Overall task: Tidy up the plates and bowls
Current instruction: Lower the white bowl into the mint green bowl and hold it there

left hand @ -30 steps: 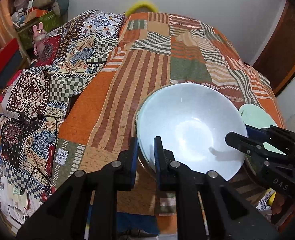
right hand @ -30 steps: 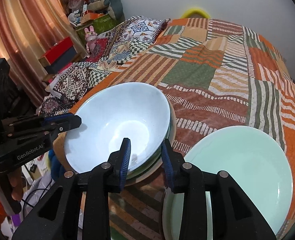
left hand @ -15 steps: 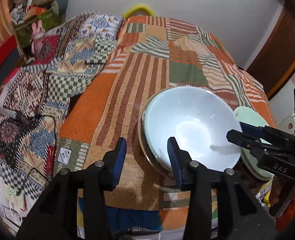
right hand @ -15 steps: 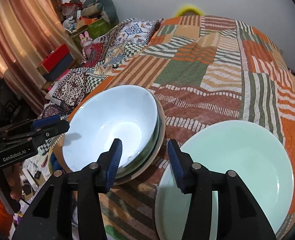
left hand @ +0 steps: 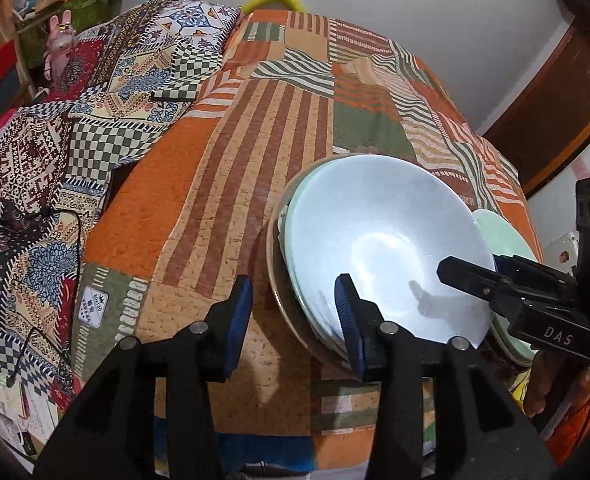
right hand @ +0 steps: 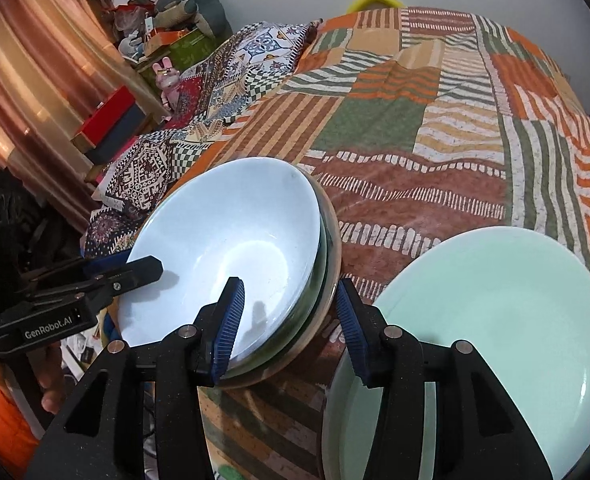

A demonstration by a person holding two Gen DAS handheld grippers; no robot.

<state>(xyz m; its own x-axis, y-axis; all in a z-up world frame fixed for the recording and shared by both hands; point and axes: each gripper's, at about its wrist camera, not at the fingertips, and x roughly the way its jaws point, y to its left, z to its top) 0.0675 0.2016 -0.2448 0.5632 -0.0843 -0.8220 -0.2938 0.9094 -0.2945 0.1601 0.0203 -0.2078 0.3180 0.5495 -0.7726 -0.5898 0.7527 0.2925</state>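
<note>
Left wrist view: a pale blue bowl sits on top of a stack, nested in a mint-green bowl whose rim shows at its left edge, and both rest in a wider tan dish. The blue bowl holds nothing; its inside is glossy with a bright patch at the bottom. The stack stands on a bed under a patchwork cover of orange, brown and green stripes. The left gripper has its fingers apart, just opened, and nothing is clamped: the right finger lies over the near rim of the stack, the left finger over bare cover. Past the right finger, the right gripper reaches over the far side of the blue bowl, its grip unclear from here. Behind it only a sliver of a mint plate shows. A black cable trails on the patterned cloth far left of the fingers.

Right wrist view: the mint plate appears almost whole, empty, beside the stack and under the right finger. The right gripper stands with fingers apart, just opened, straddling the stack's near rim without pressing it. The left gripper pokes over the blue bowl beyond the left finger. A hand holds its handle. Curtains hang behind.
</note>
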